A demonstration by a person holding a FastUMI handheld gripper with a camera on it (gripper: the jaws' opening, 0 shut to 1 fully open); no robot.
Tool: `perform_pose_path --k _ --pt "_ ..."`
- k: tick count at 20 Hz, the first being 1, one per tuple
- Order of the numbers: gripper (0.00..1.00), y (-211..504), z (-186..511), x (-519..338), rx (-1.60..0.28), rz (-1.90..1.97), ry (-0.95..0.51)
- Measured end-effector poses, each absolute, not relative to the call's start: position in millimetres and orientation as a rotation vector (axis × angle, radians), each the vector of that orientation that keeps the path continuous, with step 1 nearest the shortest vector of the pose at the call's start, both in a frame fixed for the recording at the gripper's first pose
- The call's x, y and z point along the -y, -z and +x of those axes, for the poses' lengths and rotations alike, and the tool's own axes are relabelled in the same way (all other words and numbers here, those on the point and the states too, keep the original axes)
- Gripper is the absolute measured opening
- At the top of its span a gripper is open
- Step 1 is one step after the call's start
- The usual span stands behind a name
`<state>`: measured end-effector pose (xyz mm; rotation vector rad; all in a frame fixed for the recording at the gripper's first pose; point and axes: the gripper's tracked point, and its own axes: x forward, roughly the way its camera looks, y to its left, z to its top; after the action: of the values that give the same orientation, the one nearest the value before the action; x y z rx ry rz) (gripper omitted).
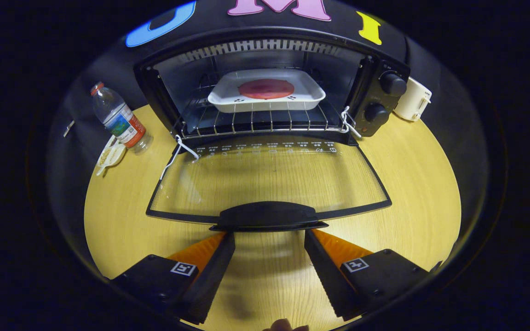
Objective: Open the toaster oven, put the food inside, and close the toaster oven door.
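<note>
The toaster oven faces the tool, its glass door folded flat over the surface, handle just ahead of the spread, empty fingers. Inside, a white tray lies crosswise on the rack, holding a flat reddish food disc, perhaps meat. A water bottle stands left; a white appliance stands right.

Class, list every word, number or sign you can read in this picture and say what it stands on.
None can be read.
Clear water bottle: label blurred.
Glass door of the black toaster oven: row of white marks, too small.
Oven's two black knobs: markings too small.
Open gripper: square marker patterns, no words.
</note>
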<state>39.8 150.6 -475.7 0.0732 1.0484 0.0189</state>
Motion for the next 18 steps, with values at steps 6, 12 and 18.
perform_pose_path --k 6,12,18 --pt "0.99 437.3 41.9 -148.3 -0.945 0.091 -0.048" --pt "1.00 381.4 62.0 -152.1 -0.796 0.083 -0.085" --pt "0.99 298.9 79.1 -157.4 -0.616 0.073 -0.134"
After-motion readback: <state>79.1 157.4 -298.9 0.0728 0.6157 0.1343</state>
